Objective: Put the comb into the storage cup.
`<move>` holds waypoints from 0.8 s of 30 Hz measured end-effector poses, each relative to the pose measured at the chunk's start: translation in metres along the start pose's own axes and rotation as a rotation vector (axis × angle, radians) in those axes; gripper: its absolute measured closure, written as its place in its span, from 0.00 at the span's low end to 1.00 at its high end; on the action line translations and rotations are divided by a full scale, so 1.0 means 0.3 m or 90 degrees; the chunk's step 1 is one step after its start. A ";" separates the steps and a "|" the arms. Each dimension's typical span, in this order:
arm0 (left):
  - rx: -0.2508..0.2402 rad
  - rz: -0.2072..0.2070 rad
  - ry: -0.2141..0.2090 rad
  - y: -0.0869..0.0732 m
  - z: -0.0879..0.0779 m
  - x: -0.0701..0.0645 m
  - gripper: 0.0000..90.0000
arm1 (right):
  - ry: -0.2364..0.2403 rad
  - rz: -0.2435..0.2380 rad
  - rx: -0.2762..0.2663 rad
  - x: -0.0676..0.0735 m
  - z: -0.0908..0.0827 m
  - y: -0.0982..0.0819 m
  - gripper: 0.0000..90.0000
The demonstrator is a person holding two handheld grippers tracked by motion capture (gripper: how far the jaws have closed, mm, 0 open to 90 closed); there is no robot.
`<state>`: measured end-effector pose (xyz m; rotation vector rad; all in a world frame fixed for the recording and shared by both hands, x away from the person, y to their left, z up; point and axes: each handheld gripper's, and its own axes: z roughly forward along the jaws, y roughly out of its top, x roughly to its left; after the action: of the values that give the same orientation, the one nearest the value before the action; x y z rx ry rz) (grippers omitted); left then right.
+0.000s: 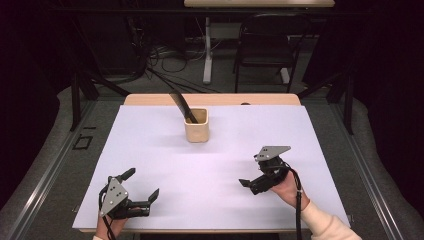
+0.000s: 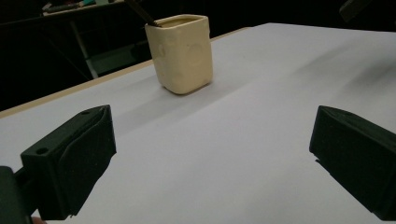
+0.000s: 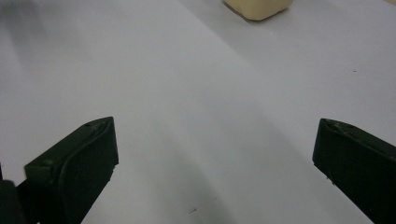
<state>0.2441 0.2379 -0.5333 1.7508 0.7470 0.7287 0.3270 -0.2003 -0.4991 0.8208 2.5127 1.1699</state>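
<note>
Both hand-held grippers, left and right, gape empty. The cup looks rigid and light; grip its side walls.

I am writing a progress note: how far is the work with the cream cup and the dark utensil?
Looks done: the dark flat utensil stands leaning inside the cream square cup. In hand: nothing; the left claw and right claw are both open, near the white table cover's front edge, apart from the cup. Left: nothing that I can tell.
</note>
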 end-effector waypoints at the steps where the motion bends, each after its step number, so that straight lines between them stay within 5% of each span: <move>1: 0.000 0.000 0.000 0.000 0.000 0.000 0.00 | -0.001 0.002 0.001 0.000 -0.003 -0.005 0.00; 24: 0.002 0.000 -0.002 -0.001 0.001 0.001 0.00 | -0.024 0.018 -0.011 0.019 -0.055 -0.118 0.00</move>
<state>0.2445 0.2379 -0.5337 1.7551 0.7456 0.7249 0.3015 -0.2257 -0.5154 0.8687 2.4655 1.1732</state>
